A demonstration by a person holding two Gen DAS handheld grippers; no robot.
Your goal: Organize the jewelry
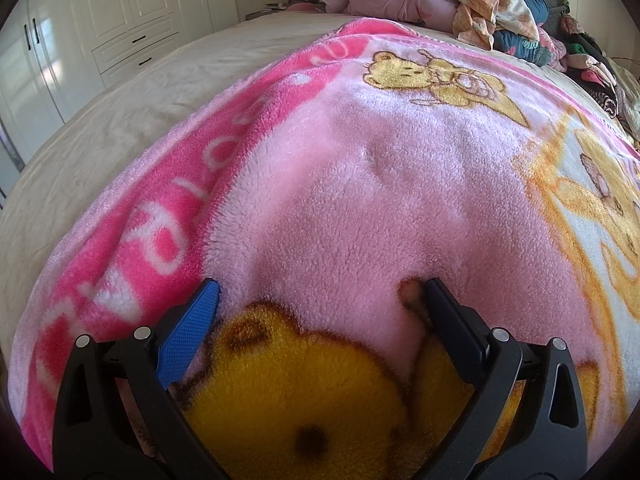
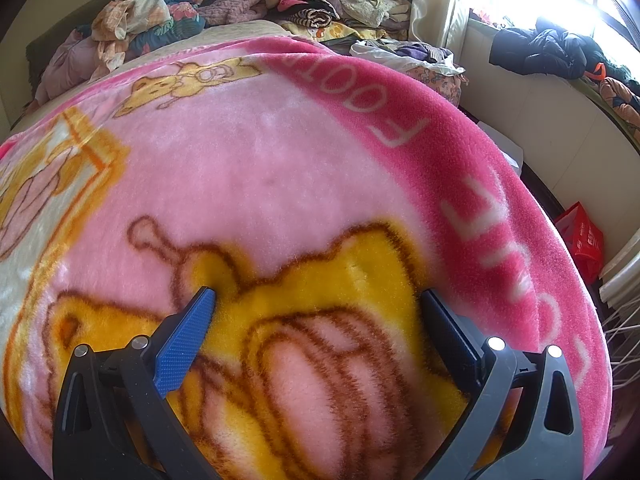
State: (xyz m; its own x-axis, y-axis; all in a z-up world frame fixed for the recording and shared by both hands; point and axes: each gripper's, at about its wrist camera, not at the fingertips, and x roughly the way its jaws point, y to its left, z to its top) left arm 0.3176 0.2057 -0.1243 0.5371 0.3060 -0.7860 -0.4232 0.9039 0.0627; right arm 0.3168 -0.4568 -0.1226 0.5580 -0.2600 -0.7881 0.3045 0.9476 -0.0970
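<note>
No jewelry shows in either view. My left gripper [image 1: 320, 292] is open and empty, its fingers spread wide just above a fluffy pink blanket [image 1: 360, 184] with yellow bear prints. My right gripper [image 2: 318, 300] is also open and empty, low over the same blanket [image 2: 248, 152], above a yellow cartoon figure. Each gripper has a blue textured pad [image 1: 188, 336] on its left finger and a black right finger [image 2: 452, 332].
The blanket lies on a beige bed [image 1: 132, 108]. Piles of clothes and bedding [image 1: 480, 4] sit at the bed's far end [image 2: 320, 4]. White wardrobes [image 1: 100, 28] stand to the left. A window sill with dark clothes [image 2: 552, 48] and a red bag [image 2: 584, 240] are to the right.
</note>
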